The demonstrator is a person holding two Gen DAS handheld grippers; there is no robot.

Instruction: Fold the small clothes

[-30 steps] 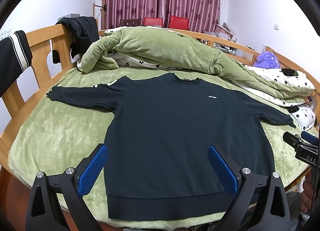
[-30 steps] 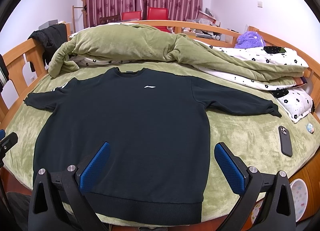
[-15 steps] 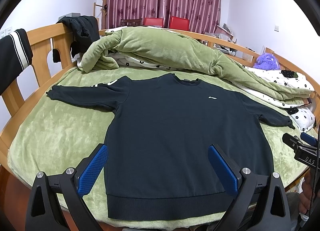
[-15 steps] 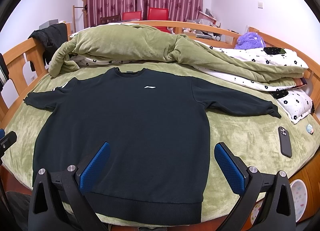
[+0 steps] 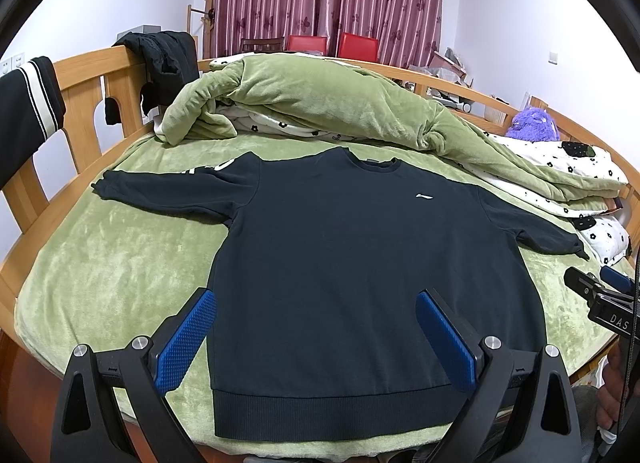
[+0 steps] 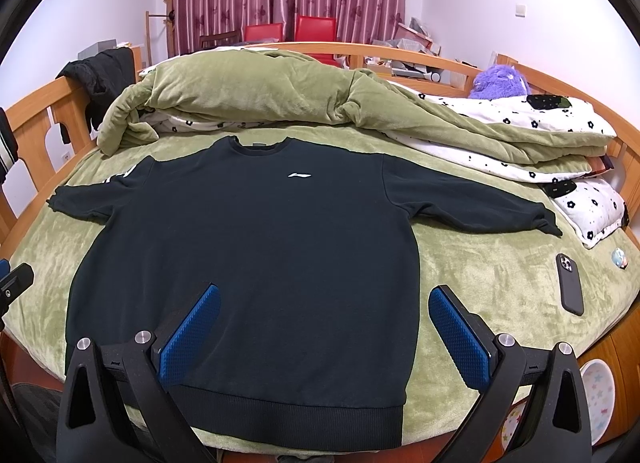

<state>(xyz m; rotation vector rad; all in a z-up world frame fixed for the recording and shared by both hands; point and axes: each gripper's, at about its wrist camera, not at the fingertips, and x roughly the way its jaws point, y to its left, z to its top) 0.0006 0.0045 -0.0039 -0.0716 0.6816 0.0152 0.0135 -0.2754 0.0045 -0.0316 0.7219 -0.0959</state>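
A black long-sleeved sweatshirt (image 5: 344, 263) with a small white logo lies flat, front up, on the green bed cover (image 5: 112, 271), both sleeves spread out and its ribbed hem toward me. It also shows in the right wrist view (image 6: 256, 255). My left gripper (image 5: 316, 303) is open and empty, held above the hem on the left half of the sweatshirt. My right gripper (image 6: 324, 299) is open and empty above the hem on the right half, its right finger over the bed cover (image 6: 480, 271). Neither gripper touches the cloth.
A rolled green quilt (image 5: 320, 103) and a white flowered duvet (image 6: 520, 131) lie behind the sweatshirt. A dark phone (image 6: 570, 283) lies on the cover at the right. A wooden bed rail (image 5: 80, 75) with dark clothes draped on it runs along the left. A purple plush toy (image 6: 500, 81) sits at the far right.
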